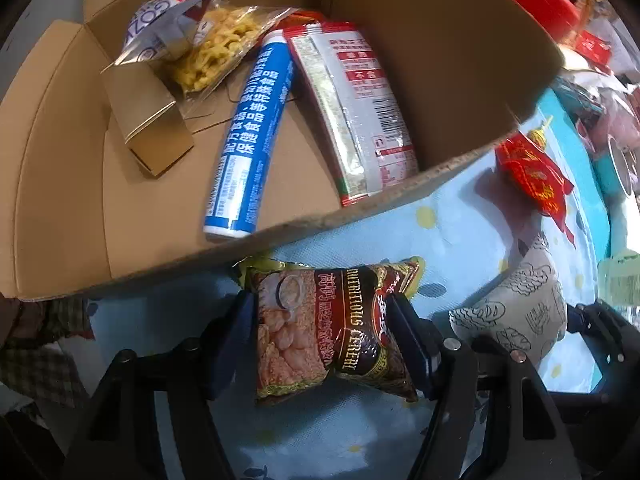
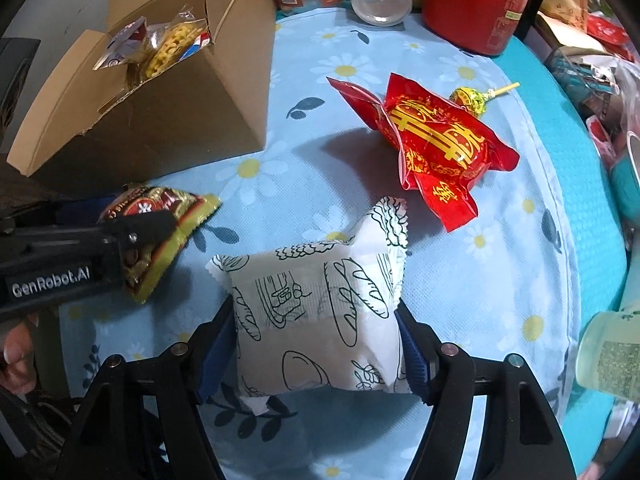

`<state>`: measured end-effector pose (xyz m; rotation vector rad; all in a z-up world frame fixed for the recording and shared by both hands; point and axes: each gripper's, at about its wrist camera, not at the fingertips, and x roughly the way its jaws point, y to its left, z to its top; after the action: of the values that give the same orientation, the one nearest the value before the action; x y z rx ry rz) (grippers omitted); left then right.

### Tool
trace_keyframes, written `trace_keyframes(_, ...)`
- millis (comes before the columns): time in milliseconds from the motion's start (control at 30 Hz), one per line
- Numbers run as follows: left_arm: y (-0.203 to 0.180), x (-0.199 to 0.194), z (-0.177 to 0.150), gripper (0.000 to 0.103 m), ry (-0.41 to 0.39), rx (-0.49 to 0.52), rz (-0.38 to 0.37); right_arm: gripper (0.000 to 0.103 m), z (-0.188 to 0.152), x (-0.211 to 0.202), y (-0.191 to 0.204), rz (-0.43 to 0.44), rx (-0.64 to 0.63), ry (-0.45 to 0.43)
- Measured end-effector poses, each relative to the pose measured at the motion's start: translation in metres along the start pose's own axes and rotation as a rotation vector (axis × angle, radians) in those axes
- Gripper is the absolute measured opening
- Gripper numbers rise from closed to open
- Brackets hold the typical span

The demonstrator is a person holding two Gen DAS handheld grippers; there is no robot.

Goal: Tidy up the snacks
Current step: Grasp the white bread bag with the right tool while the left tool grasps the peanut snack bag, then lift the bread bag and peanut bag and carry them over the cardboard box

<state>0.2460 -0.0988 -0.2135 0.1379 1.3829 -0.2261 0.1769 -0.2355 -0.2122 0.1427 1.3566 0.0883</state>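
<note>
Cereal packet (image 1: 332,328) brown-gold, puffy; bread packet (image 2: 316,320) white, line-drawn loaves.

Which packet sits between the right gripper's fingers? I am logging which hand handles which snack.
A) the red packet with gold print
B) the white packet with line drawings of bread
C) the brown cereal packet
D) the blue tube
B: in the right wrist view the white packet with bread drawings sits between the right gripper fingers, both pads against its sides.

a home: daisy-print tablecloth (image 2: 460,264) crowded with household clutter (image 2: 592,60).
</note>
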Motion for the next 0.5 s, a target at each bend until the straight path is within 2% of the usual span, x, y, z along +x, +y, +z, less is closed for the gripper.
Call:
trace_keyframes(100,-0.002,0.000,-0.005,0.068,-0.007,0.020,0.003,0.072,-0.002,0.000,0.005,-0.007,0.001,-0.005)
trace_keyframes(200,-0.006,-0.001,-0.011,0.061,-0.004,0.038,-0.018,0.072,-0.004,-0.001,0.009,-0.018,0.004,-0.010)
trace_keyframes(500,-0.014,-0.010,-0.056,0.060,0.020,0.088,-0.031,0.071,-0.021,-0.005,0.025,-0.044,-0.009,-0.001)
